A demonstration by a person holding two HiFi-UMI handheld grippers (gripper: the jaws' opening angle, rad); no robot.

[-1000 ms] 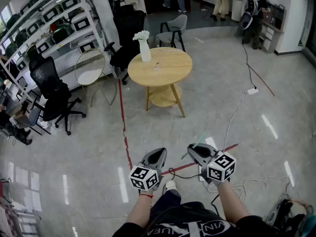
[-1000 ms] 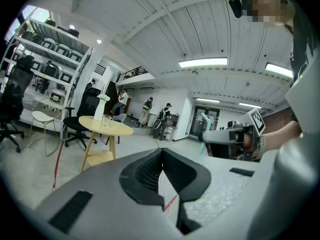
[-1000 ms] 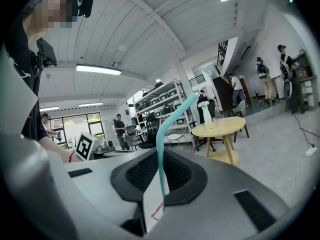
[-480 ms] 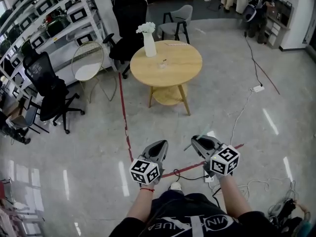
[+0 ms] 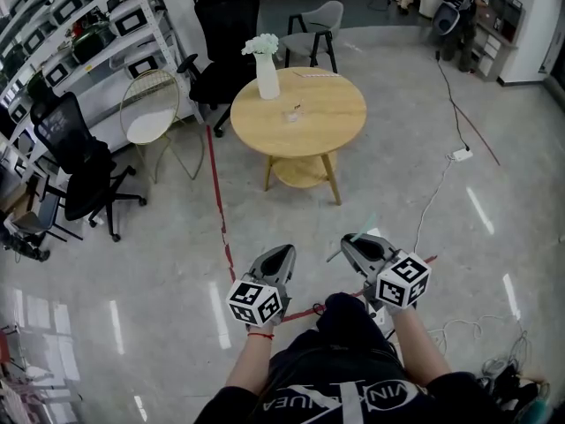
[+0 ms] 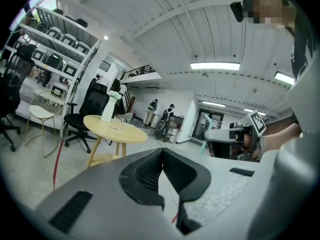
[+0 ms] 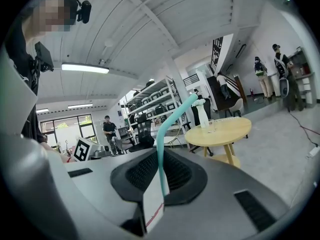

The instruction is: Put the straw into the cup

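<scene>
Far-left wall, shelving rack (image 5: pixel 79 34): tiered white metal frame, loaded with dark cases.
Black office chair (image 5: pixel 78 162): on castors, just in front of the rack.
Wire chair (image 5: pixel 152 113): round gold back, white seat; between rack and table.
Red floor tape (image 5: pixel 217 193): runs from beside the table's left edge down toward my left gripper.
Round wooden table (image 5: pixel 331 117): pale top, lower shelf; well ahead of both my grippers.
Vase (image 5: pixel 267 76): white, white flowers, upright on the tabletop's left part.
My left gripper (image 5: pixel 281 256): held low over the grey floor; jaws pressed together at the tips, nothing between them.
Cup (image 5: pixel 290 113): small, clear, upright on the tabletop, just right of the vase.
My right gripper (image 5: pixel 355 246): level with the left one; jaws closed on the straw.
Straw (image 7: pixel 161 159): teal, bendy; pinched upright between my right jaws, top bent toward the table; well apart from the cup.
White cable (image 5: pixel 433 197): trails across the floor right of the table.
</scene>
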